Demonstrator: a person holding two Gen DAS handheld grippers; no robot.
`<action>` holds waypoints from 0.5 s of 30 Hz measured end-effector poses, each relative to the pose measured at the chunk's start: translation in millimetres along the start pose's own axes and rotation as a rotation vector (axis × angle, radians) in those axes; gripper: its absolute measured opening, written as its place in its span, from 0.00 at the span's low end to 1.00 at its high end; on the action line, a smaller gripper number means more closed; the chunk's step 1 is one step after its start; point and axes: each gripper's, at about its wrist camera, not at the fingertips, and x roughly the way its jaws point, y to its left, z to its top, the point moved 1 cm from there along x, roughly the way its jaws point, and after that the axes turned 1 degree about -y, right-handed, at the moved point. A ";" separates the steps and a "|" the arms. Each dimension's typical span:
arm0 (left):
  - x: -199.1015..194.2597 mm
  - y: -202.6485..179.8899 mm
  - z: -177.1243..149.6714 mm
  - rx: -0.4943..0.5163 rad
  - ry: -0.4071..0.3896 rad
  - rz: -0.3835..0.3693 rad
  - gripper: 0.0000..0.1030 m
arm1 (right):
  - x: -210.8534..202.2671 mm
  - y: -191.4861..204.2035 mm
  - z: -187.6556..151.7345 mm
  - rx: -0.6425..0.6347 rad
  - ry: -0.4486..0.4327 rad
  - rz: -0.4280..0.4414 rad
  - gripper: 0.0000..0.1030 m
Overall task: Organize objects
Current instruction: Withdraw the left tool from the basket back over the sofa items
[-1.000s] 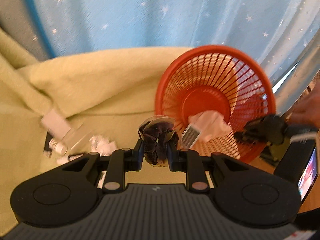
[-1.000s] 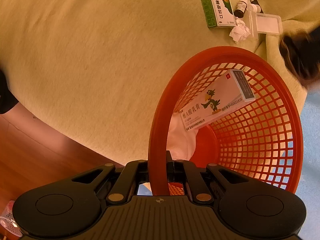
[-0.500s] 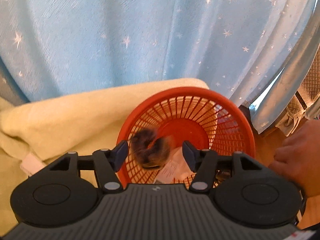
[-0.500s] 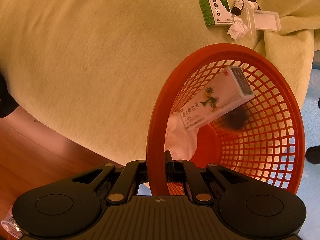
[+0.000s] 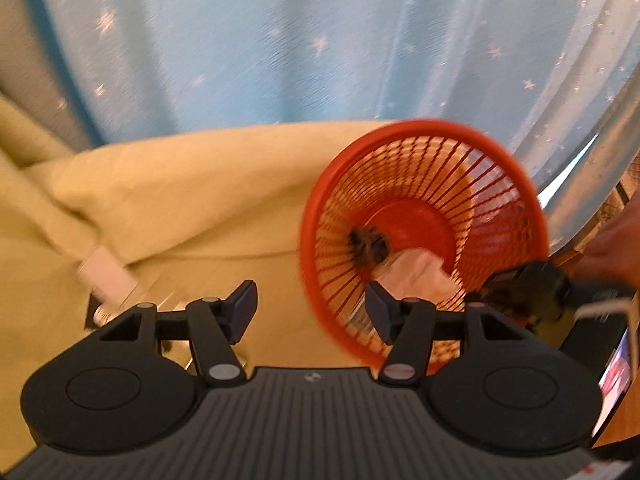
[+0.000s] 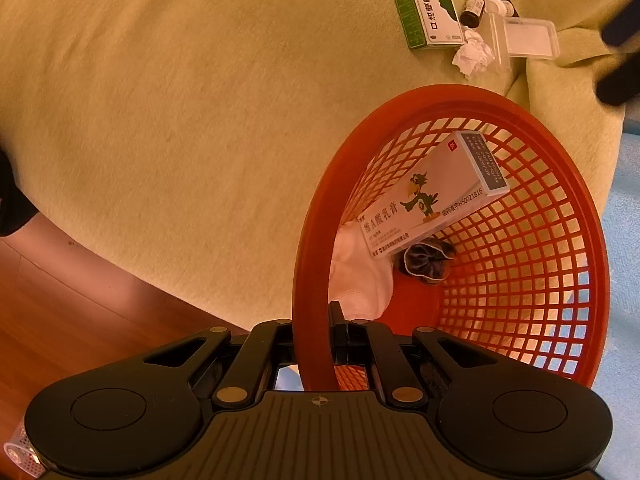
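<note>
A red mesh basket [image 5: 516, 184] [image 6: 560, 280] is held tilted at the edge of a yellow-green blanket. My right gripper [image 6: 314, 320] is shut on the basket's rim. Inside lie a dark scrunchie [image 6: 426, 261] [image 5: 370, 242], a white medicine box with a bird print [image 6: 432, 196] and a white cloth [image 6: 356, 276]. My left gripper [image 5: 310, 310] is open and empty, left of the basket's lower rim.
On the blanket [image 6: 200, 100] lie a green medicine box [image 6: 424, 4], a small dark bottle [image 6: 472, 6], a crumpled tissue [image 6: 472, 54] and a clear plastic case [image 6: 524, 38]. A blue starred curtain [image 5: 320, 40] hangs behind. Wooden floor [image 6: 60, 312] is at lower left.
My left gripper opened and dropped the scrunchie into the basket, then swung left and back. The scrunchie has settled at the basket's bottom. The right gripper kept its hold on the rim.
</note>
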 end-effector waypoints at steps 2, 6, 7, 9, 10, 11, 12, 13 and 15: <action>-1.7 9.2 -10.7 -0.014 0.012 0.022 0.53 | -0.1 -0.3 0.3 -0.004 0.000 -0.001 0.03; -7.1 24.1 -28.6 -0.024 0.037 0.061 0.53 | -0.2 -0.6 0.6 -0.005 0.001 0.000 0.03; -7.9 27.8 -32.6 -0.025 0.042 0.072 0.53 | -0.2 -0.8 0.5 -0.005 0.002 0.000 0.03; -9.5 35.8 -41.2 -0.036 0.052 0.089 0.53 | -1.2 0.3 0.2 -0.005 0.002 0.001 0.03; -9.8 40.2 -45.3 -0.045 0.057 0.099 0.53 | -1.0 0.8 0.1 -0.006 0.002 0.001 0.03; -10.8 44.4 -49.7 -0.049 0.063 0.109 0.53 | -1.2 1.1 0.2 -0.008 0.002 0.001 0.03; -10.6 48.7 -54.1 -0.054 0.070 0.120 0.53 | -1.3 1.3 0.3 -0.010 0.002 0.001 0.03; -9.9 52.5 -57.7 -0.057 0.075 0.128 0.53 | -1.0 0.8 0.5 -0.009 0.002 0.002 0.03; -9.0 58.7 -63.7 -0.061 0.083 0.144 0.53 | -1.1 1.0 1.0 -0.010 0.002 0.001 0.03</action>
